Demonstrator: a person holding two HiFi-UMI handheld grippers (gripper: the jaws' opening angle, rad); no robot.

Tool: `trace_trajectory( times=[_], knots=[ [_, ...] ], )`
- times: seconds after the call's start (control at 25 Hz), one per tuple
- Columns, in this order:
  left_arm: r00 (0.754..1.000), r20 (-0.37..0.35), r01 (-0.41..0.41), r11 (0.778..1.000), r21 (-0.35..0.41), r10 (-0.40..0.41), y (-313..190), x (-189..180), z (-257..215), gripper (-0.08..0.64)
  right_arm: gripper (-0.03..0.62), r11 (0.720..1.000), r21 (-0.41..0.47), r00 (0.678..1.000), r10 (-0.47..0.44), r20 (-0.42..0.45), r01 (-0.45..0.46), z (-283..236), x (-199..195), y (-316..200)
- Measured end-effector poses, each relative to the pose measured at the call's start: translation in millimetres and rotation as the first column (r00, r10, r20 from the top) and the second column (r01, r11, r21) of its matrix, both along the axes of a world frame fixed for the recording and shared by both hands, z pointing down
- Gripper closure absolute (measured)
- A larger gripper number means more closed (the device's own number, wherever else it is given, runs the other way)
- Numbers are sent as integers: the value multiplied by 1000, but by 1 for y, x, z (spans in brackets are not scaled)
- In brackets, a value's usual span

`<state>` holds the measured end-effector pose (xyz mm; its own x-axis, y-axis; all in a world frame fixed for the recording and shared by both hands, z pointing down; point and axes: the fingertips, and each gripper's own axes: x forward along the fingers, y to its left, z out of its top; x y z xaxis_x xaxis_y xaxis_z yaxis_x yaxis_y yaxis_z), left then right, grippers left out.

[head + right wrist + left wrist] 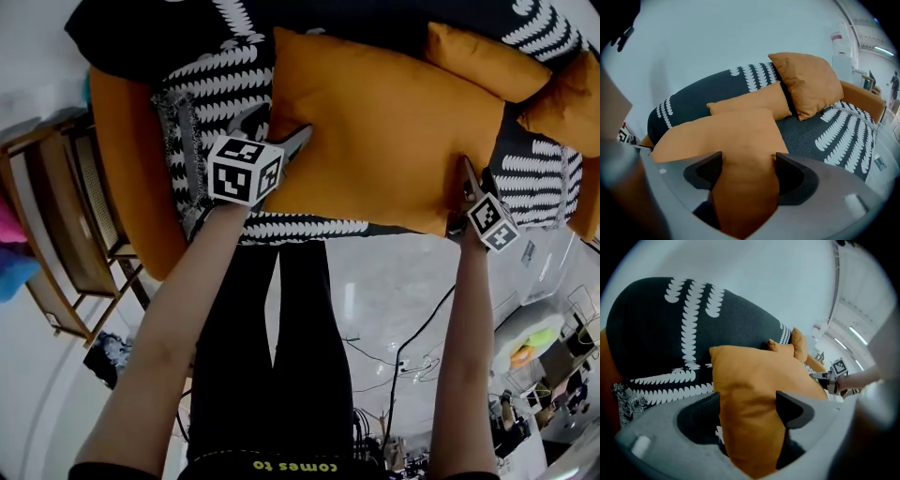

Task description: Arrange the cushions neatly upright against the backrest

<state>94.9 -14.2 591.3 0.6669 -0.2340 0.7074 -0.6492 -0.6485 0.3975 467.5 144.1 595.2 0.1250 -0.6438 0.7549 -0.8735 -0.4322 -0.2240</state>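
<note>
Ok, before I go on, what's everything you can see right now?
sofa: one, orange with black white-patterned cover, top of head view
large cushion: one, orange, flat on its seat, front
long cushion: one, orange, behind it by the backrest
square cushion: one, orange, propped against the backrest, right end
wooden rack: one, brown, left of the sofa
cables: several, black, on the floor
left gripper: one, grey, open around the large cushion's left end
right gripper: one, grey, open around its right end
</note>
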Motion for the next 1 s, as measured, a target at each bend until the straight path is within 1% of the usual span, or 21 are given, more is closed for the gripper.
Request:
trace_trajectory(
  times=[0.08, 0.2, 0.28, 0.32, 0.4, 0.44, 0.52, 0.56, 0.64, 0.72, 0.88, 1.0],
  knots=[
    [999, 28, -19, 1000, -11, 19, 7, 2, 11, 194, 232, 999, -35, 999, -7, 31, 8, 4, -3, -1],
    [998, 55, -15, 1000, -7, 16, 11, 6, 14, 259, 274, 997, -70, 998, -23, 60, 27, 5, -7, -4],
    [998, 68, -15, 1000, 1, 15, 14, 8, 12, 316, 337, 994, -101, 998, -39, 51, 44, 5, -9, -1],
    [997, 70, -16, 1000, 13, 15, 15, 8, 10, 343, 379, 992, -115, 998, -47, 35, 51, 4, -9, 1],
    [998, 68, -20, 998, 52, 17, 16, 7, 2, 395, 478, 990, -127, 998, -56, -4, 55, -1, -9, 3],
    [998, 65, -25, 997, 76, 21, 16, 6, -3, 418, 504, 991, -120, 998, -53, -17, 50, -5, -8, 4],
    [997, 66, -42, 992, 122, 34, 20, 4, -14, 449, 542, 995, -91, 999, -33, -36, 30, -15, -8, 6],
    [997, 71, -49, 989, 138, 40, 23, 3, -18, 461, 551, 997, -74, 999, -23, -49, 19, -21, -8, 6],
    [996, 81, -53, 987, 153, 41, 29, -3, -25, 486, 560, 999, -35, 997, -10, -77, 8, -36, -13, 6],
    [996, 86, -33, 987, 156, 20, 36, -20, -31, 498, 563, 1000, 3, 996, -13, -85, 13, -53, -29, 3],
    [993, 89, 66, 982, 177, -83, 33, -62, -50, 503, 565, 994, 81, 994, -67, -86, 74, -89, -66, -16],
    [981, 83, 152, 962, 226, -175, 20, -97, -75, 503, 565, 976, 170, 988, -119, -96, 134, -123, -95, -45]
  ],
)
